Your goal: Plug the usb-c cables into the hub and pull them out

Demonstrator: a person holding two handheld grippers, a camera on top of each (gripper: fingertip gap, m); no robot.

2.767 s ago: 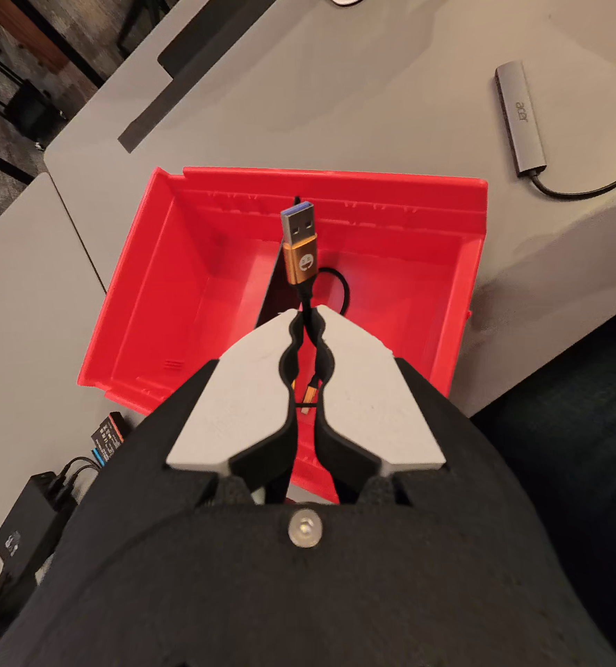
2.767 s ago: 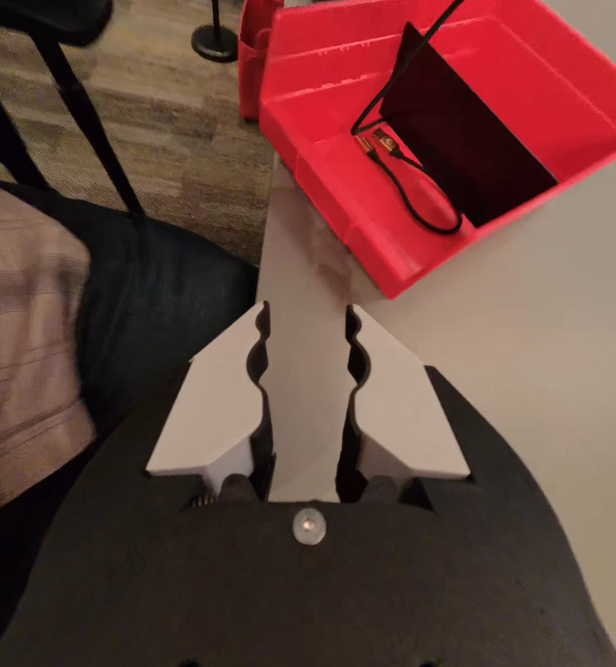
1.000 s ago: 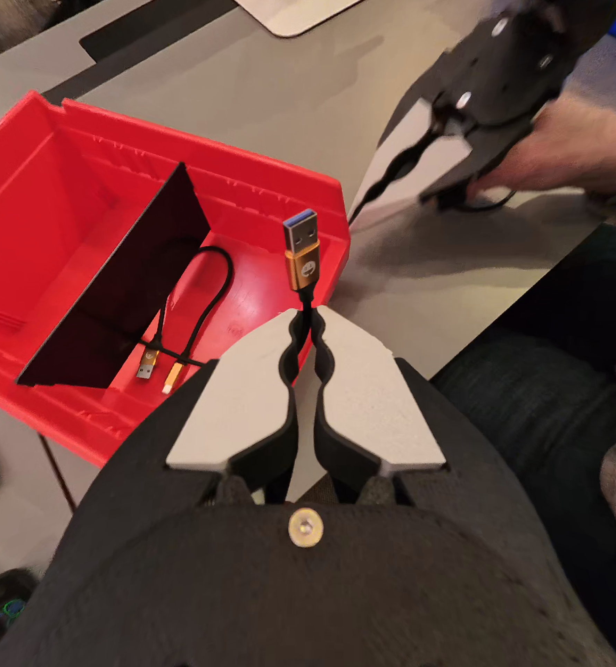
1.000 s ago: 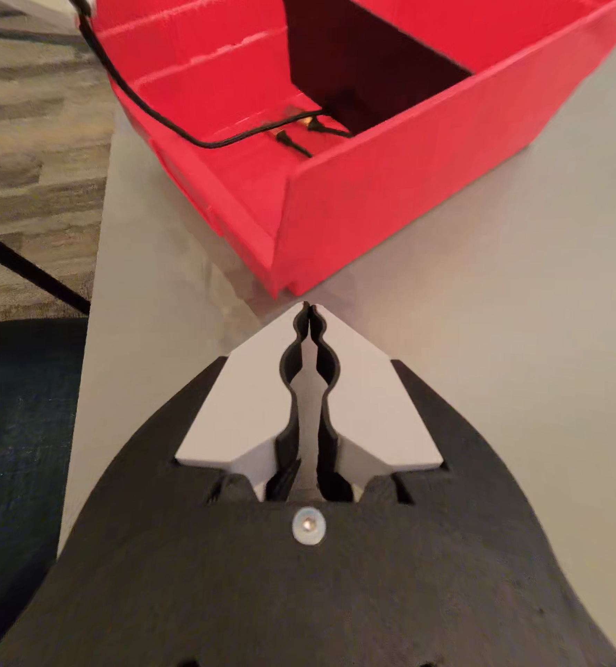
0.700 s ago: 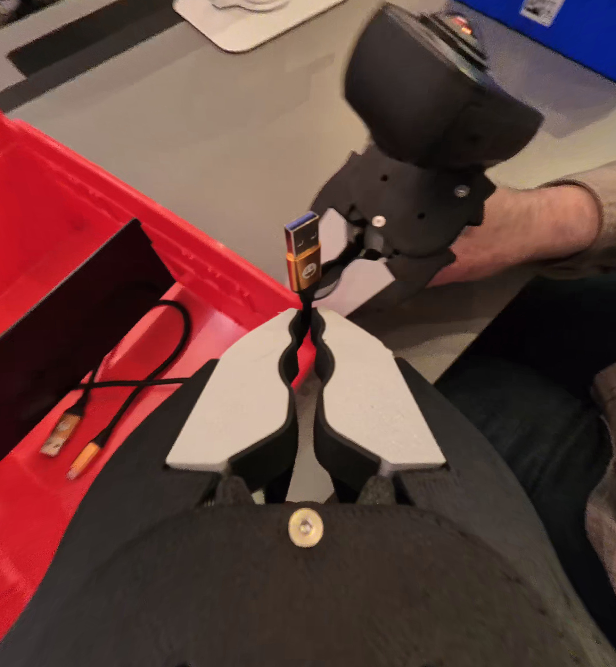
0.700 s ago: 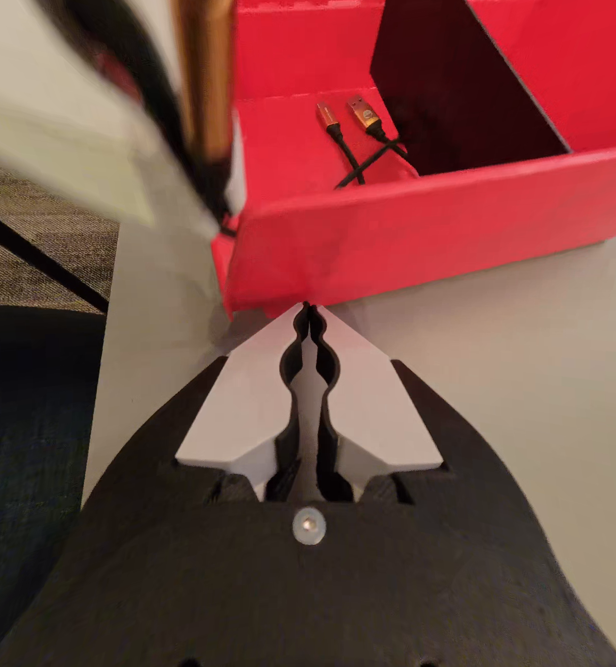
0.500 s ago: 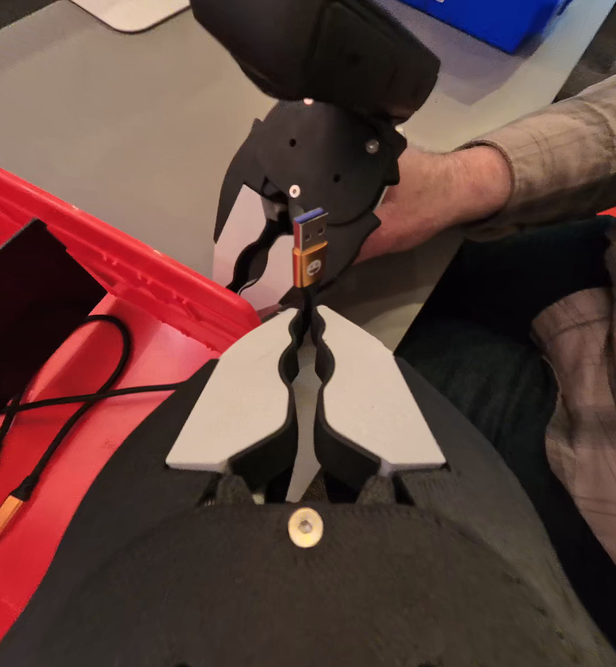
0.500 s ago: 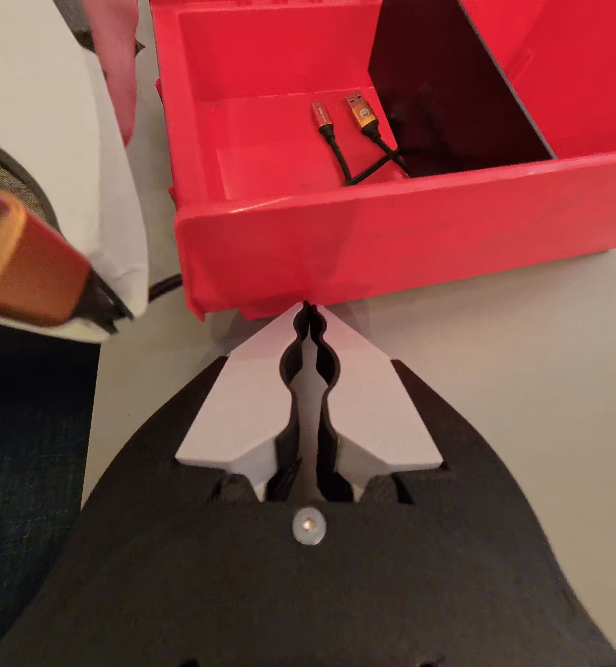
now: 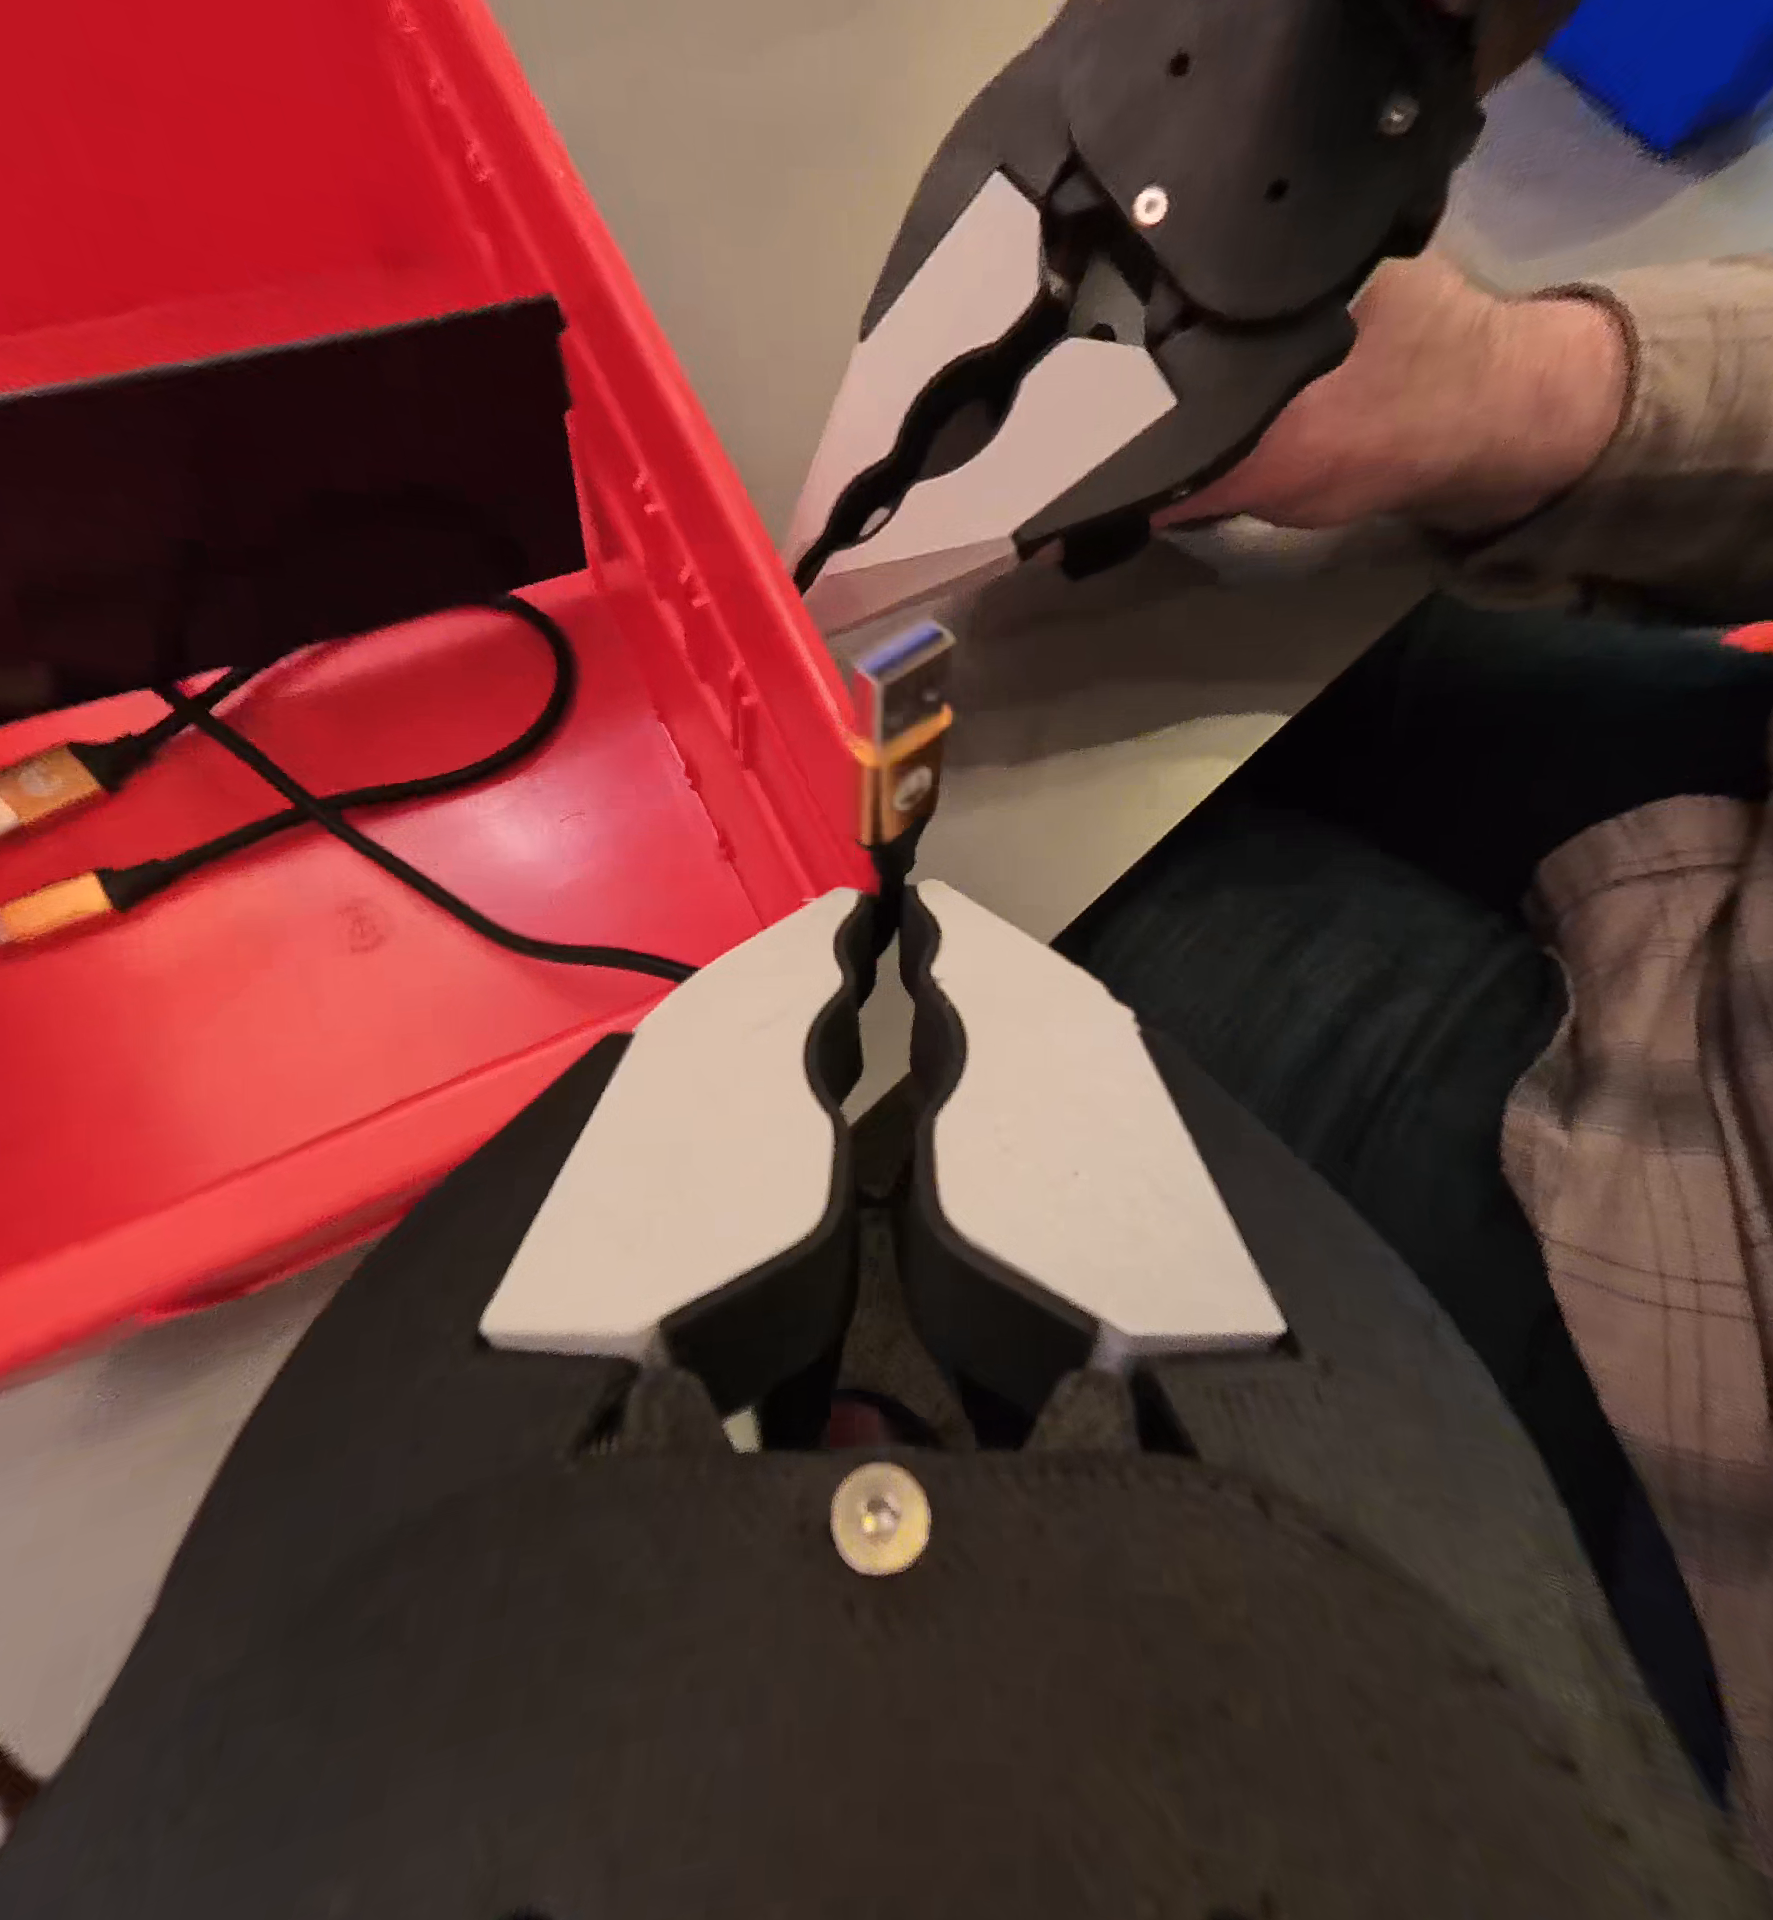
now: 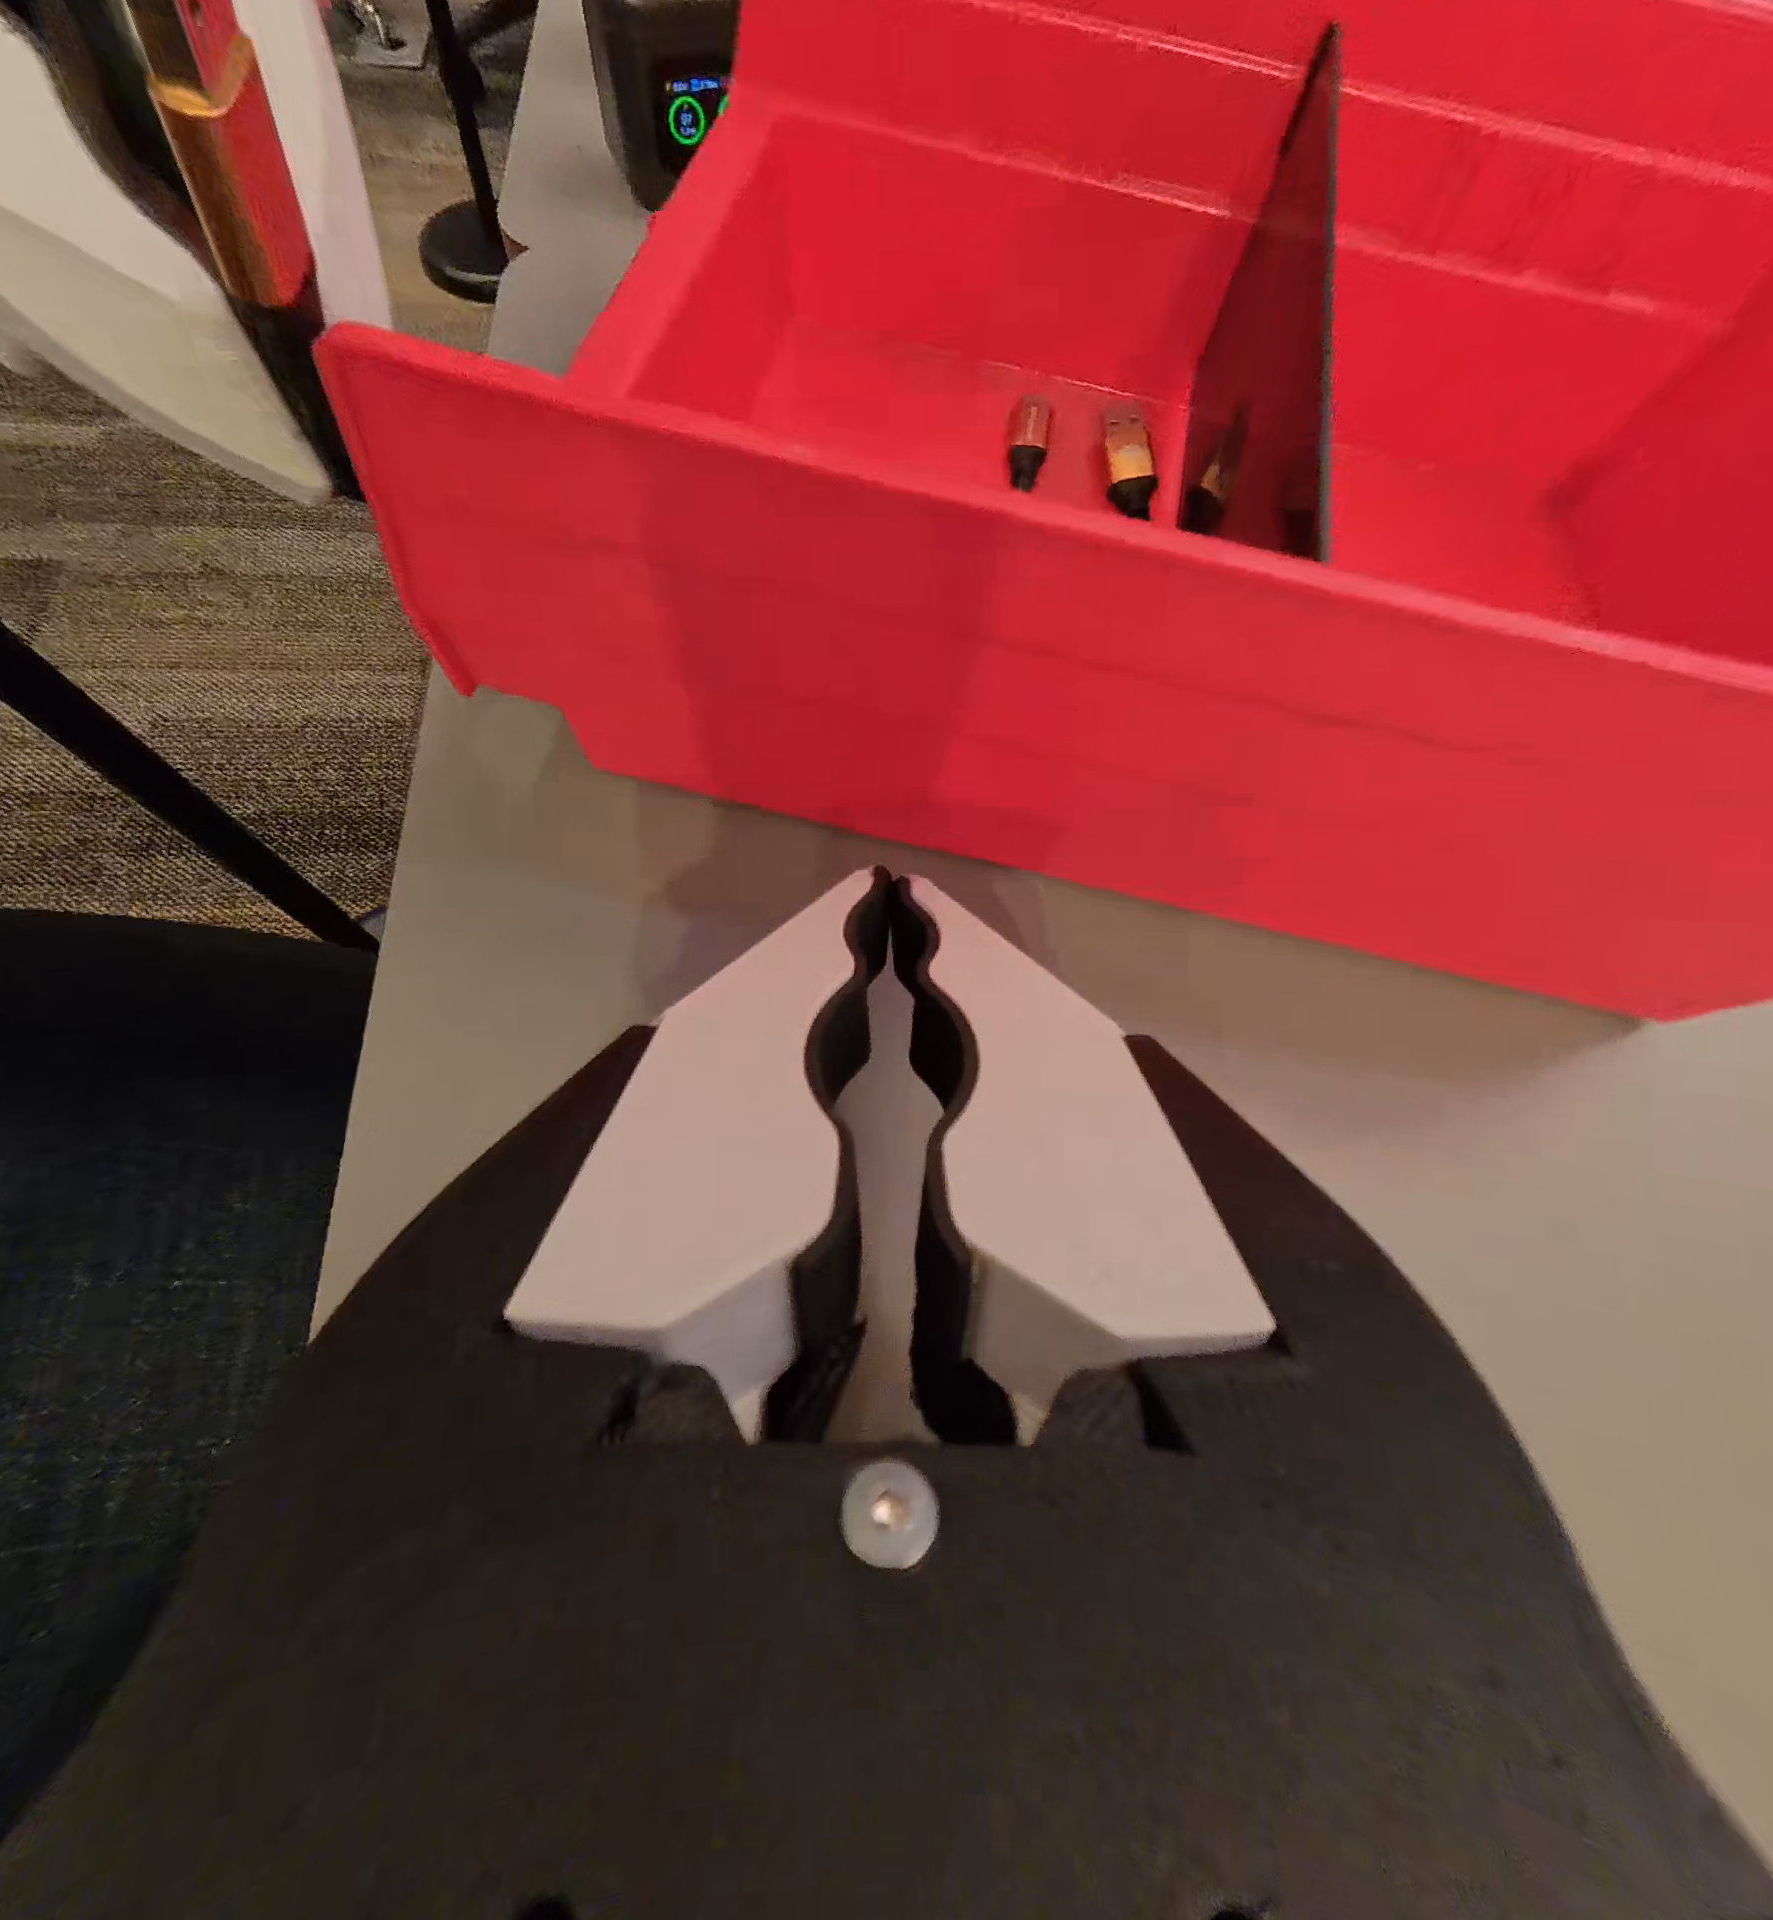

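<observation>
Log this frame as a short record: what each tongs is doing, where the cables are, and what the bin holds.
left tongs: shut on a black cable just below its orange USB plug, plug pointing away from the camera
right tongs: shut, empty, low over the table beside the red bin
bin contents: black divider; a second cable with two orange plugs lying loose
hub: not in view
</observation>
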